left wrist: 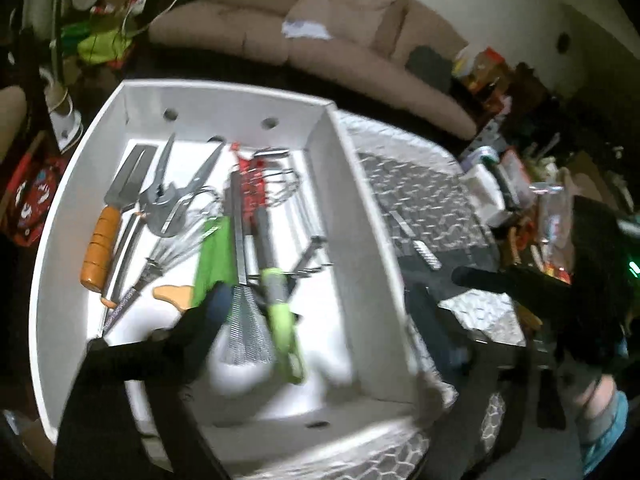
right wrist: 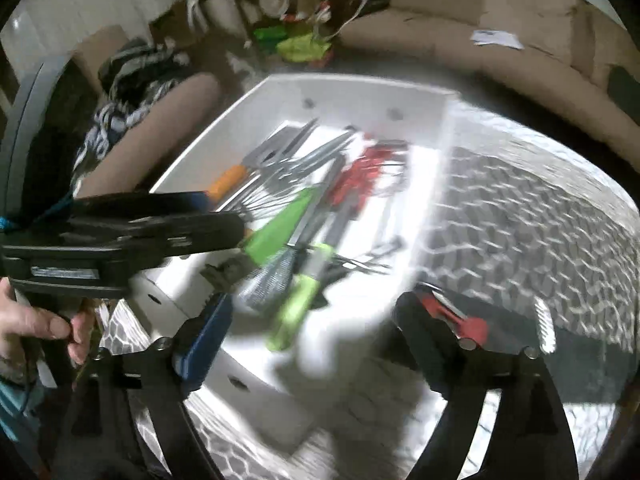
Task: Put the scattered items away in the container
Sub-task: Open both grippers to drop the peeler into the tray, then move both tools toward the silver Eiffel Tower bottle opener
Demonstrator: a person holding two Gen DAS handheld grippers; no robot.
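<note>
A white box (left wrist: 360, 200) stands on the patterned table and holds several kitchen tools: an orange-handled spatula (left wrist: 102, 248), metal tongs (left wrist: 176, 196), whisks, a red tool (left wrist: 252, 184) and green-handled utensils (left wrist: 280, 320). My left gripper (left wrist: 316, 320) is open above the box's near end, nothing between its fingers. In the right wrist view the same box (right wrist: 432, 184) lies ahead. My right gripper (right wrist: 320, 320) is open over the box's near corner. A red-handled tool (right wrist: 460, 322) lies on the table beside its right finger. The left gripper (right wrist: 160, 228) shows at the left.
A small grater (left wrist: 428, 256) lies on the patterned tablecloth (left wrist: 432, 184) right of the box. A beige sofa (left wrist: 320, 40) stands behind the table. Cluttered shelves and bags fill the room's left and right sides.
</note>
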